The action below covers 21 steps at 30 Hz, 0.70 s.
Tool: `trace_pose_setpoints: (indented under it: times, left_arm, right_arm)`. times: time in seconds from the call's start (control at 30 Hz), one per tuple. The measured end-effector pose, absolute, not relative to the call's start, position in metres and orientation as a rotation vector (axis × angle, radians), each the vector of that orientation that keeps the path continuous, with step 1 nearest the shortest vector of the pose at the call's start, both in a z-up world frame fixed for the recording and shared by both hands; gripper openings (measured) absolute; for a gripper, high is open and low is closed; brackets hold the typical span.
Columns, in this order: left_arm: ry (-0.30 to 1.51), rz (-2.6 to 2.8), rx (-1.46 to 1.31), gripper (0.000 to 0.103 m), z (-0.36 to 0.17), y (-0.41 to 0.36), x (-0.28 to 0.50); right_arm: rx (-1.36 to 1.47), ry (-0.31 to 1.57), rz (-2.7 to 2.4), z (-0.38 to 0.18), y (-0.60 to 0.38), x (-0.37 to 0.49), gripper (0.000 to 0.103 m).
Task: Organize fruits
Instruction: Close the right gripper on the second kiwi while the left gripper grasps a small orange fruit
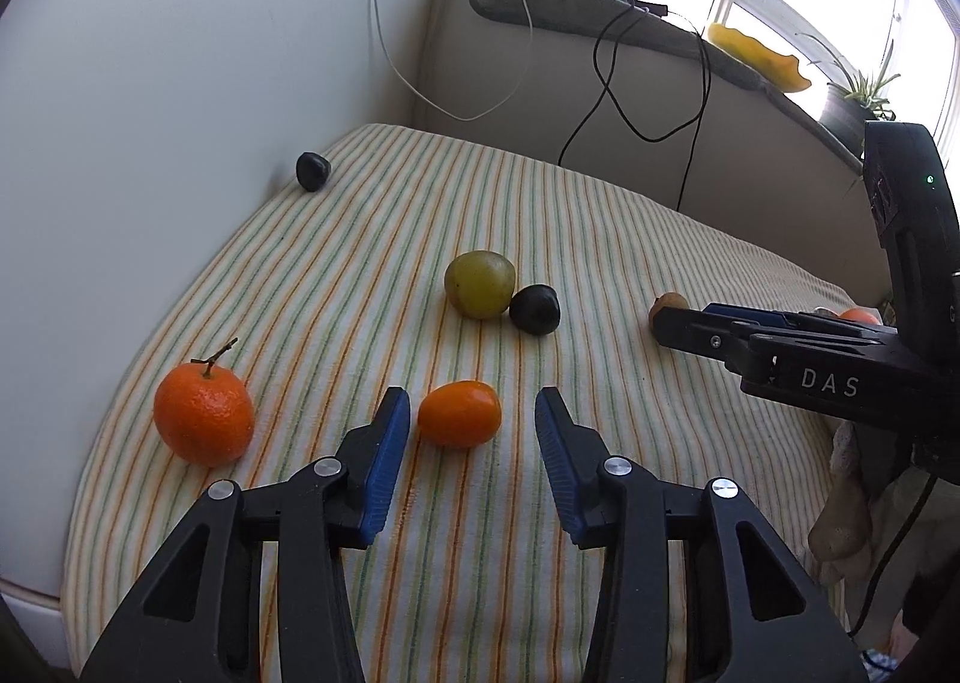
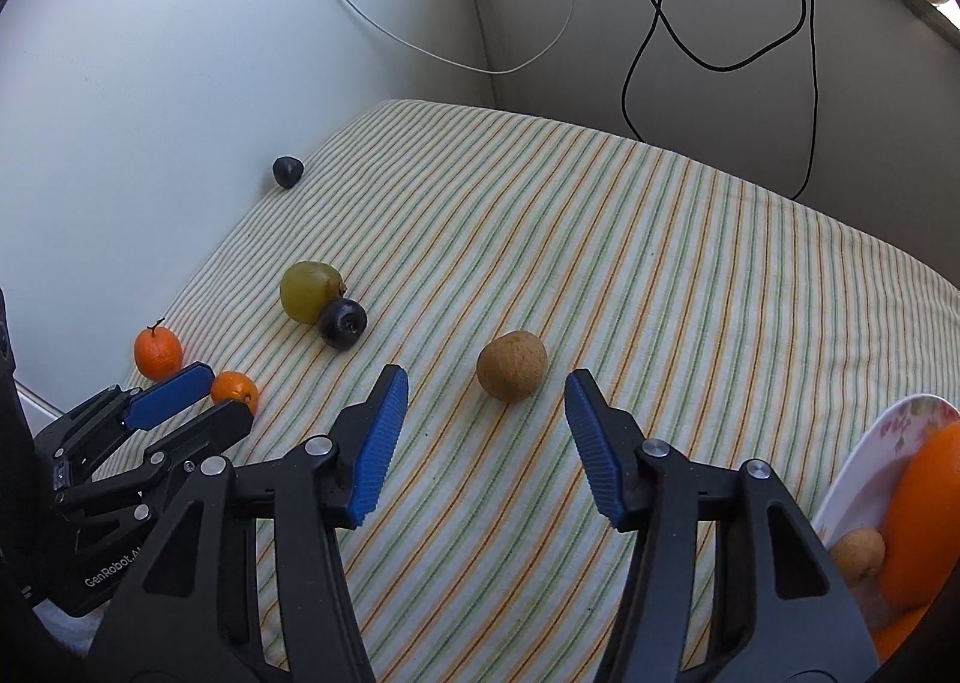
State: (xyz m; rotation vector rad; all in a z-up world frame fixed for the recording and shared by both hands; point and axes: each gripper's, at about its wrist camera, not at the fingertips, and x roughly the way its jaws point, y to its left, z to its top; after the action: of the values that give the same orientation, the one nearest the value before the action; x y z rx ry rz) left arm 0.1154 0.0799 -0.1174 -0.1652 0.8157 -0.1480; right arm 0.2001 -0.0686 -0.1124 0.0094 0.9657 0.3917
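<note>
Both grabs are lining up, nothing held yet. Left tongs [image 1: 473,420] stand apart, straddling the kumquat [image 1: 459,414] on the striped cloth [image 1: 600,239]; pads not touching it from what I see. Right tongs [image 2: 486,407] are also apart, wider, with the brown fruit [image 2: 512,365] just ahead of the tips, centred in the gap. Plate [image 2: 864,461] at the right edge already carries an orange [image 2: 924,509] and 1 small brown fruit.

Left out on the cloth: tangerine [image 1: 203,414], green fruit [image 1: 479,284], 2 dark ones.

Next, my read: push each pair forward a touch, clamp gently, lift, carry to the plate. Round fruit may roll off the pads.
</note>
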Motion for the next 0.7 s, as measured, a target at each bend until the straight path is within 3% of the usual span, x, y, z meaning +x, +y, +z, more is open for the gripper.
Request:
trace_pose_setpoints:
  times: [0.13, 0.43, 0.57, 0.7]
  left_arm:
    - [0.827, -0.148, -0.167, 0.039, -0.121, 0.079, 0.117]
    - [0.834, -0.139, -0.159, 0.029, -0.124, 0.079, 0.121]
    - [0.833, -0.135, -0.156, 0.027, -0.124, 0.079, 0.122]
    - [0.829, -0.134, -0.154, 0.027, -0.123, 0.078, 0.121]
  right_arm:
    - [0.015, 0.978, 0.388, -0.119, -0.070, 0.205, 0.049]
    - [-0.011, 0.983, 0.390, -0.128, -0.063, 0.212, 0.041]
    - [-0.032, 0.980, 0.388, -0.130, -0.059, 0.213, 0.028]
    - [-0.027, 0.977, 0.391, -0.130, -0.059, 0.213, 0.027]
